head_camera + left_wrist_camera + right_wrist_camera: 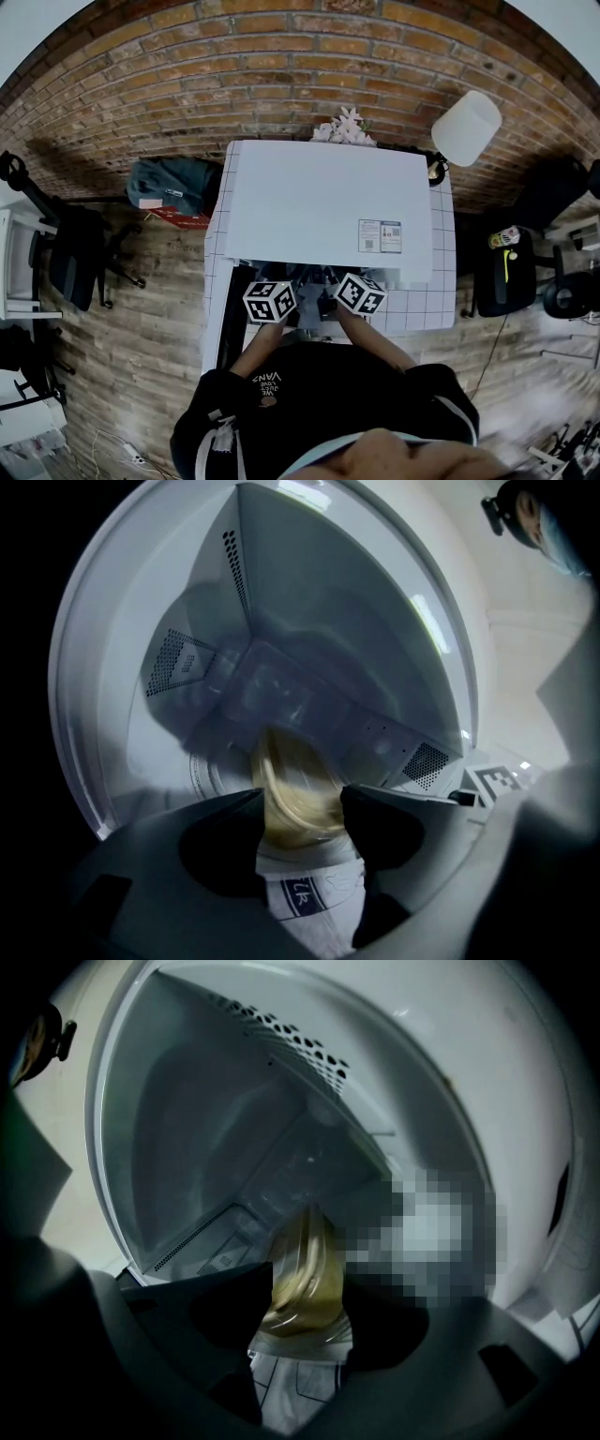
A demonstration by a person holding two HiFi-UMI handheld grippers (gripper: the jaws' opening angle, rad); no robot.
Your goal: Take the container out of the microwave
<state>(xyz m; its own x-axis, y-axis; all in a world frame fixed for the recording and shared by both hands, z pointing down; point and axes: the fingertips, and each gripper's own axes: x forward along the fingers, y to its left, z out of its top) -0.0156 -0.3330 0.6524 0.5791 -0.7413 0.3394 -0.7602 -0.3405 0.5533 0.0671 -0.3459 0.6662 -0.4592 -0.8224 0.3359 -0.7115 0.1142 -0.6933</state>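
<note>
- The microwave [319,197] on the table [427,309] was found open, so access had been gained.
- The container [298,780] was seen at the front of the cavity, not yet taken out.
- The left gripper [302,797] was held wide open, with the container framed between its 2 jaws, seemingly ungripped.
- The right gripper [309,1283] was likewise spread around it; gripping and withdrawal were judged to remain.

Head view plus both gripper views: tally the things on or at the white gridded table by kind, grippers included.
Microwave: 1
Container: 1
Grippers: 2 (left gripper, right gripper)
Flower bunch: 1
Lamp: 1
Total: 6
</note>
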